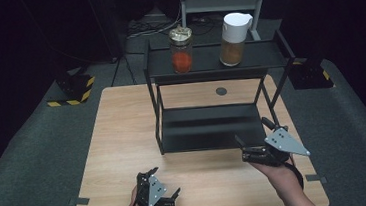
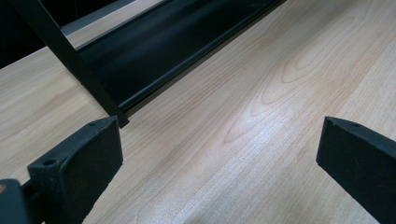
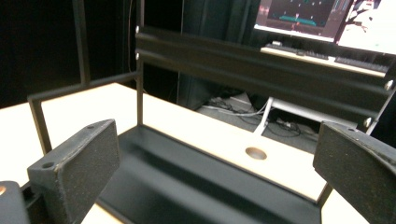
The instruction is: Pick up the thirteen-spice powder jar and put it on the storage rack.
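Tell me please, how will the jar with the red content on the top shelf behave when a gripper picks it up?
The jar looks like clear glass, so probably stiff, smooth and breakable; a firm grip seems wise. It is only partly filled with red content low down, so likely fairly stable. It stands taller than wide near the edge of the black shelf, so a sideways push might tip it.

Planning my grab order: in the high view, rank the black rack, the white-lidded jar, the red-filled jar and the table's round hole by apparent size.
1. Black rack, clearly largest.
2. White-lidded jar.
3. Red-filled jar, slightly smaller; both stand side by side on the top shelf, so that comparison is fair.
4. Round hole, smallest.
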Available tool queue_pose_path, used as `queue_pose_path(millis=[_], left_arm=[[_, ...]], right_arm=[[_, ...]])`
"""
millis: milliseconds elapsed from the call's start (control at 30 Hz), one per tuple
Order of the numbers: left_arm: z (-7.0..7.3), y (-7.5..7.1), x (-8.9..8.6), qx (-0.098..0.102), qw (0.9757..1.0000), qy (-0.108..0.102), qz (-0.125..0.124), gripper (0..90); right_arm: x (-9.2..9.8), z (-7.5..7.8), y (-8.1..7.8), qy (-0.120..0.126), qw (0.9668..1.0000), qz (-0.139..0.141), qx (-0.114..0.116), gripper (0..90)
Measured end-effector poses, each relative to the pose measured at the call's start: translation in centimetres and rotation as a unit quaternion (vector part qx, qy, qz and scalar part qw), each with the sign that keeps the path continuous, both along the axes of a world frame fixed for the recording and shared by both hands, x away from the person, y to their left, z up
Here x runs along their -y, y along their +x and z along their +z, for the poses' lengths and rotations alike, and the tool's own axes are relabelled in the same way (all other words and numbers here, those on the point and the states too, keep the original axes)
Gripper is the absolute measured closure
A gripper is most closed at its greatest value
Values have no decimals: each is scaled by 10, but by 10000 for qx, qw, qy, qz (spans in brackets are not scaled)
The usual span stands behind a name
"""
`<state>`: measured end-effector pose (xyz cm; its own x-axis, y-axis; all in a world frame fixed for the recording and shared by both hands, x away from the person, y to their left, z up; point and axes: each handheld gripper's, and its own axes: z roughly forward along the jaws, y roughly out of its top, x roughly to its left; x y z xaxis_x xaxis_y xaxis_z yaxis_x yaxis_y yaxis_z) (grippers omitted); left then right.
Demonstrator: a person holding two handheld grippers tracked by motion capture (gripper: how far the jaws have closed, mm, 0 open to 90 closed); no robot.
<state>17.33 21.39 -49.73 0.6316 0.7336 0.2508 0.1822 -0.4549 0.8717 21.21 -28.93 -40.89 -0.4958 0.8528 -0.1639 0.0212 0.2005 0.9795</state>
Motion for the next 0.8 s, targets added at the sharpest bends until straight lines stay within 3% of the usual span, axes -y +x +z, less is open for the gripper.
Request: queue_pose_path(millis=[433,800], left_arm=[[-1,-1,-1,37,10000,-7,-15,6],[-1,-2,0,53,10000,4,-19,6]], right_arm=[[2,-45,-8,-208,9984,-78,-524,0],[4,-77,-12,-489,9939,-172,-978,0]])
